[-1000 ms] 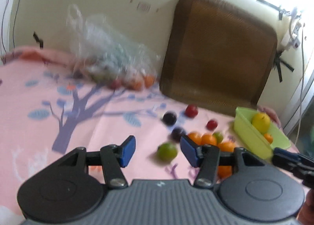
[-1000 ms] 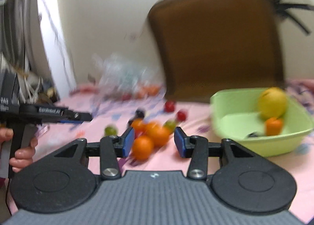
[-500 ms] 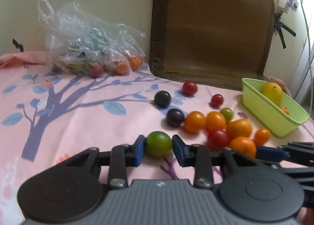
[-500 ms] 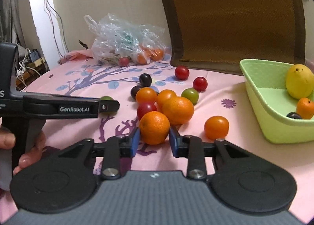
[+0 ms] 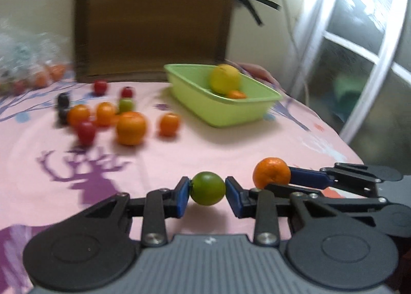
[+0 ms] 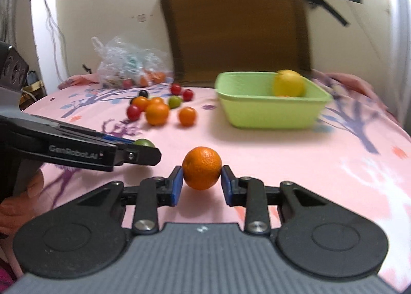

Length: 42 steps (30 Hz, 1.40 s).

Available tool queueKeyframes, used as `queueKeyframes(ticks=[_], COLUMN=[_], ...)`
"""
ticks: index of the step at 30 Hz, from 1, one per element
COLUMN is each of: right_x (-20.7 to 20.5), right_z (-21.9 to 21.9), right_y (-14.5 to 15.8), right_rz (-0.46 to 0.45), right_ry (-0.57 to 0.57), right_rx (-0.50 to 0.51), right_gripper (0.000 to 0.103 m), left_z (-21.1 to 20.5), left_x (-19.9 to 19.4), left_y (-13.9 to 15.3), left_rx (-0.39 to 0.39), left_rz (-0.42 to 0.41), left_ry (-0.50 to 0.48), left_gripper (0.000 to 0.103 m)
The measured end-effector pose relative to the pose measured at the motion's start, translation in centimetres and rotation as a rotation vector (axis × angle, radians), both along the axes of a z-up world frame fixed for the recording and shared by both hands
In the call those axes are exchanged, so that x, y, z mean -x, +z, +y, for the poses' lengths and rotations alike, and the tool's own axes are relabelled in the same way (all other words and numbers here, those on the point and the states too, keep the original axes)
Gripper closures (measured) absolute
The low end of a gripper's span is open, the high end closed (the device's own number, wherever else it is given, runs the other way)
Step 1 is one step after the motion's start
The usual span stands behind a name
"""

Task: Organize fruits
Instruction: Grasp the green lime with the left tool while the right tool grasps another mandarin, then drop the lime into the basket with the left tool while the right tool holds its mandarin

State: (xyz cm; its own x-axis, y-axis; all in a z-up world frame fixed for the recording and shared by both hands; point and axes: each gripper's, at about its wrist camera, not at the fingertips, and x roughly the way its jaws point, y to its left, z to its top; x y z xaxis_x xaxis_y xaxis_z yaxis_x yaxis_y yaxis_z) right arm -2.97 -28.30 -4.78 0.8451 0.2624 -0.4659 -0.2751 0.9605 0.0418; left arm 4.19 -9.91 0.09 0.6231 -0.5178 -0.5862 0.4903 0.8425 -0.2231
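A green fruit (image 5: 207, 188) was clamped between the blue pads of the left gripper (image 5: 207, 190), held level above the pink cloth (image 5: 231, 145). Just to its right, an orange (image 6: 202, 167) was gripped by the right gripper (image 6: 202, 182), also level. The green tub (image 6: 269, 111) was seen ahead and to the right of both tools, loose fruits (image 6: 157, 113) ahead-left.

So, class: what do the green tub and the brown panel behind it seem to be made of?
Green tub: probably plastic, given its smooth, uniform, thin-walled look with a moulded rim. Brown panel: possibly woven mat or mesh with darker fabric edging, judging by its fine matte texture; blur leaves this uncertain.
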Motion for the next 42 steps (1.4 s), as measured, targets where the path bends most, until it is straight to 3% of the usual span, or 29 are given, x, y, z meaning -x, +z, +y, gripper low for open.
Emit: queueKeyframes(ticks=[7, 10, 12, 14, 16, 23, 24, 25, 31, 37, 39, 40, 42], right_x=[0.9, 1.0, 1.1, 1.1, 1.0, -2.8, -3.7, -4.8, -10.7, -10.1, -9.3, -9.1, -9.6], right_z=[-1.6, -1.7, -1.7, -1.9, -2.3, -3.9, -4.2, -4.6, -6.0, -10.0, -12.0, -13.1, -15.4], right_y=[-1.3, -1.3, -1.5, -1.5, -1.0, 3.2, 3.5, 3.7, 2.4, 2.7, 2.8, 2.4, 1.2], right_rz=[-0.003, -0.012, -0.010, -0.011, -0.025, -0.200, -0.216, -0.229, -0.178, -0.162, -0.146, -0.126, -0.044], right_ry=[-0.020, -0.017, -0.010, -0.006, -0.003, -0.073, -0.090, -0.109, -0.193, -0.224, -0.246, -0.265, -0.309], right_rx=[-0.029, -0.030, -0.028, -0.020, -0.034, -0.036, -0.037, -0.032, -0.027, -0.175, -0.255, -0.303, -0.399], right_gripper=[0.067, 0.064, 0.065, 0.069, 0.070, 0.074, 0.086, 0.092, 0.092, 0.087, 0.073, 0.073, 0.073], left_z=[-3.4, -3.8, -3.5, -3.6, -3.7, -4.6, -5.0, -5.5, -8.9, -9.8, -10.0, -10.2, -10.8], left_x=[1.6, 2.1, 2.2, 2.2, 1.5, -4.5, -5.7, -7.2, -14.0, -16.0, -16.0, -15.8, -15.7], left_y=[-0.7, -0.7, -0.8, -0.7, -0.2, 5.5, 6.1, 6.6, 4.8, 2.5, 2.2, 2.1, 2.1], left_rx=[-0.085, -0.111, -0.118, -0.129, -0.107, -0.011, -0.004, -0.002, -0.050, -0.059, -0.064, -0.072, -0.091], left_rz=[-0.029, -0.046, -0.050, -0.061, -0.043, -0.113, -0.125, -0.135, -0.070, -0.034, -0.047, -0.069, -0.093], left_ry=[-0.021, -0.010, -0.012, -0.018, -0.028, -0.022, -0.015, -0.003, 0.024, 0.039, 0.028, 0.027, 0.023], left_gripper=[0.069, 0.051, 0.054, 0.073, 0.073, 0.073, 0.073, 0.072, 0.072, 0.071, 0.064, 0.056, 0.050])
